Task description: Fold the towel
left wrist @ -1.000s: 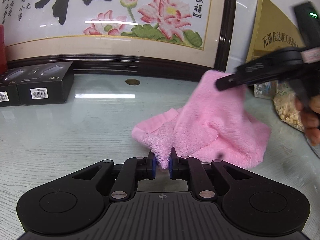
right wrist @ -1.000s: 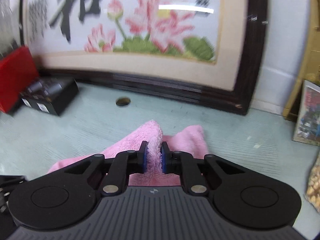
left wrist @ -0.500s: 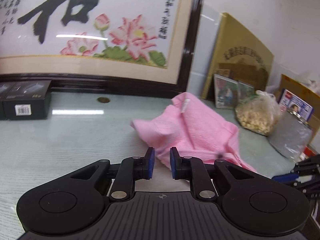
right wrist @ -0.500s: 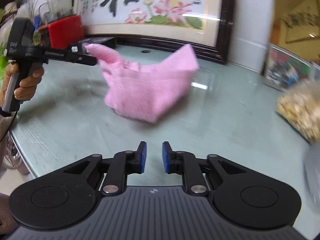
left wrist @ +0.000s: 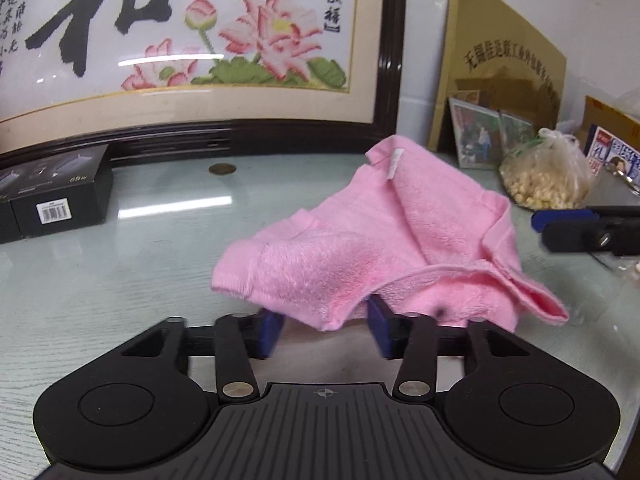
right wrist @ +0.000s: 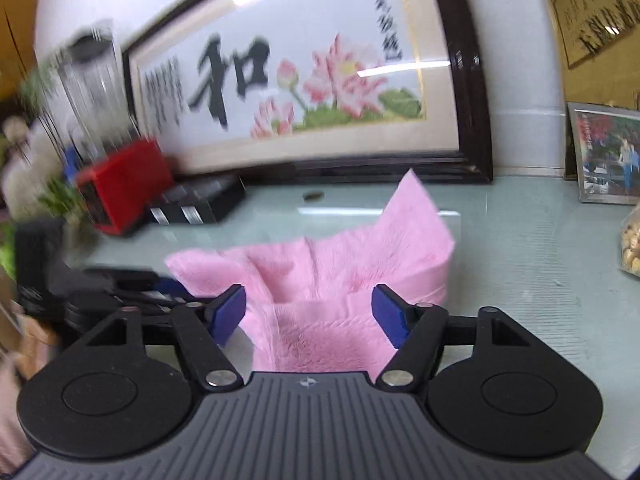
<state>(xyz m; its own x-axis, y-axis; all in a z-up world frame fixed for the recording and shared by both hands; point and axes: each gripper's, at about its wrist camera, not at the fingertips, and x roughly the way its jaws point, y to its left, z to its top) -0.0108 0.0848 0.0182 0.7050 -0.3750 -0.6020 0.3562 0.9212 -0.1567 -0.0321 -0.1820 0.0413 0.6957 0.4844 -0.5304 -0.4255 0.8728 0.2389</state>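
A pink fluffy towel (left wrist: 384, 248) lies crumpled on the pale glass tabletop (left wrist: 100, 288), with a white label near its far raised corner. My left gripper (left wrist: 326, 326) is open, its blue pads on either side of the towel's near edge, which droops between them. My right gripper (right wrist: 310, 312) is open too, with a fold of the towel (right wrist: 332, 264) lying between its spread fingers. The right gripper's tip also shows at the right edge of the left wrist view (left wrist: 584, 228). The right wrist view is blurred by motion.
A large framed lotus embroidery (left wrist: 208, 40) leans on the wall behind. Black boxes (left wrist: 52, 196) and a red box (right wrist: 124, 184) stand at the left. A bag of nuts (left wrist: 544, 176), photos and a gold plaque (left wrist: 500, 60) crowd the right. A coin (left wrist: 223, 169) lies at the back.
Both grippers let go of the towel and drew back, then came in again with jaws spread wide. The towel dropped into a crumpled heap on the table.
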